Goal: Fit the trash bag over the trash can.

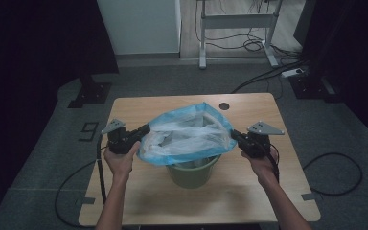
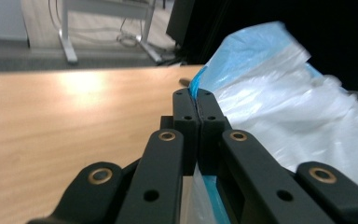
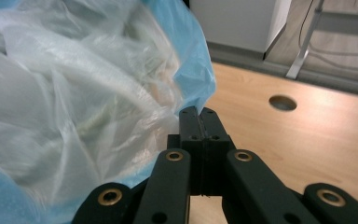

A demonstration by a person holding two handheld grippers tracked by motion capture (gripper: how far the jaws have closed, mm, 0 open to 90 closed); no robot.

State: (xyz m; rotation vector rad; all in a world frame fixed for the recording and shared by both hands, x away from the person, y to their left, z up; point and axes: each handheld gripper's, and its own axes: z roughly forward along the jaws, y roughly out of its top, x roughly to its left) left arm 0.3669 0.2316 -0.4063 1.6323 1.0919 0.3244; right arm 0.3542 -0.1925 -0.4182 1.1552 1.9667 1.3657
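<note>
A thin blue and clear plastic bag (image 1: 187,134) is stretched wide over a green bucket (image 1: 193,173) that stands on the wooden table (image 1: 249,191). My left gripper (image 1: 146,129) is shut on the bag's left rim, and in the left gripper view the blue edge (image 2: 196,88) runs between the closed jaws of that gripper (image 2: 196,100). At the bag's right rim my right gripper (image 1: 234,135) is shut on the plastic; its jaws (image 3: 198,116) meet with the blue film (image 3: 193,70) pinched at their tips. The bag's mouth hides most of the bucket's inside.
A round cable hole (image 1: 224,106) lies at the table's far edge. Black cables trail from both grippers over the grey floor (image 1: 345,143). Behind the table stand a white desk frame (image 1: 239,21), a white cabinet (image 1: 139,24) and dark curtains.
</note>
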